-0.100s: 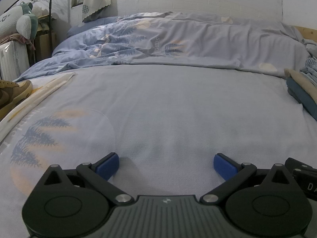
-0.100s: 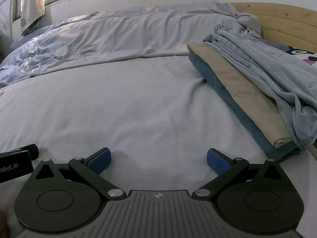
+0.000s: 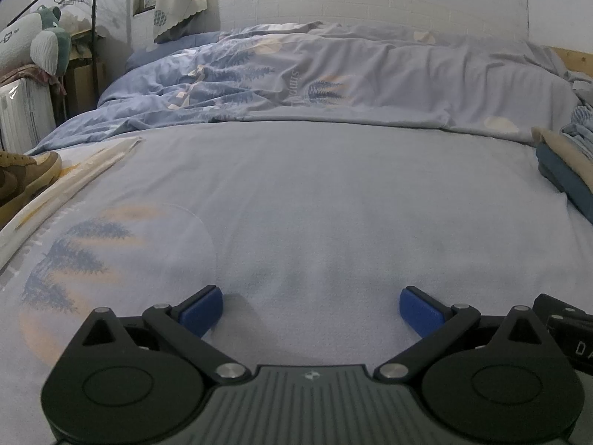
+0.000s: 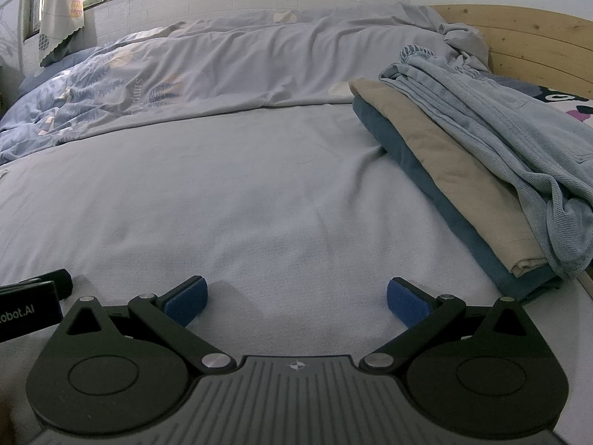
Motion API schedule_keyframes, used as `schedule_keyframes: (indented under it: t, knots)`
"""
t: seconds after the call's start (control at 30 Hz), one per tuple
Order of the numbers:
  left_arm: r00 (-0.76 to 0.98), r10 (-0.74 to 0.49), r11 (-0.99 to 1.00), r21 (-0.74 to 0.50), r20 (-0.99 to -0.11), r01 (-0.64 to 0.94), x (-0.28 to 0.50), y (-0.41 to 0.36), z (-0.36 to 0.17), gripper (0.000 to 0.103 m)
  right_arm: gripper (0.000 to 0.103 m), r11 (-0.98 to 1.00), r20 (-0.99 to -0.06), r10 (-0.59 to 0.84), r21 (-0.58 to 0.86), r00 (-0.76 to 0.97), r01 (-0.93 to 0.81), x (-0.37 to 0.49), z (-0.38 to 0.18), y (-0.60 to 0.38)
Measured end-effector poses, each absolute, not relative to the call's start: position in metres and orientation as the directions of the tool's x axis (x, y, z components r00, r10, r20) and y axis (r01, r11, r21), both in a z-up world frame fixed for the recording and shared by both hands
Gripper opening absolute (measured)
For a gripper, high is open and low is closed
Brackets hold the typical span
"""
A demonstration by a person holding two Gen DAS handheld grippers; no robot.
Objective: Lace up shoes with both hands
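A tan suede shoe [image 3: 26,174] lies at the far left edge of the left wrist view, only its toe end showing; its laces are out of sight. My left gripper [image 3: 311,311] rests low over the pale blue bed sheet [image 3: 315,204], open wide, with nothing between its blue pads. My right gripper [image 4: 296,302] sits beside it over the same sheet [image 4: 241,204], also open wide and holding nothing. No shoe appears in the right wrist view. Part of the left gripper's black body [image 4: 33,296] shows at that view's left edge.
A crumpled patterned duvet [image 3: 296,78] fills the back of the bed. Folded clothes [image 4: 463,170] are stacked at the right, near a wooden headboard [image 4: 537,44]. A cream strip of fabric [image 3: 74,181] lies beside the shoe. Plush toys [image 3: 40,44] and a radiator stand at the far left.
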State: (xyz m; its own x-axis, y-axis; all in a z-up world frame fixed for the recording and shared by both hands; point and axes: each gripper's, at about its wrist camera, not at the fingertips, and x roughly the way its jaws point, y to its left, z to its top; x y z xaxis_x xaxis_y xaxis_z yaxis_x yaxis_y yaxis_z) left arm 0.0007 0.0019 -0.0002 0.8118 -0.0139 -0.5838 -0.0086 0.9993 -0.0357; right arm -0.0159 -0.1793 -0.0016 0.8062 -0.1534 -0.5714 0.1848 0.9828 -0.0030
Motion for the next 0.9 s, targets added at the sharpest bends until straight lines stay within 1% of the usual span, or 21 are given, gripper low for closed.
schedule_keyframes:
  t: [0.1, 0.9]
  knots:
    - [0.811, 0.006, 1.000, -0.007, -0.585, -0.012, 0.0011, -0.0016, -0.0007, 0.103, 0.103, 0.983, -0.571, -0.154, -0.003, 0.806, 0.185, -0.0159, -0.0016, -0.1793]
    - [0.812, 0.010, 1.000, -0.005, -0.584, -0.015, 0.0008, -0.0012, 0.0011, 0.103, 0.103, 0.983, -0.571, -0.153, -0.003, 0.806, 0.185, -0.0138, -0.0024, -0.1806]
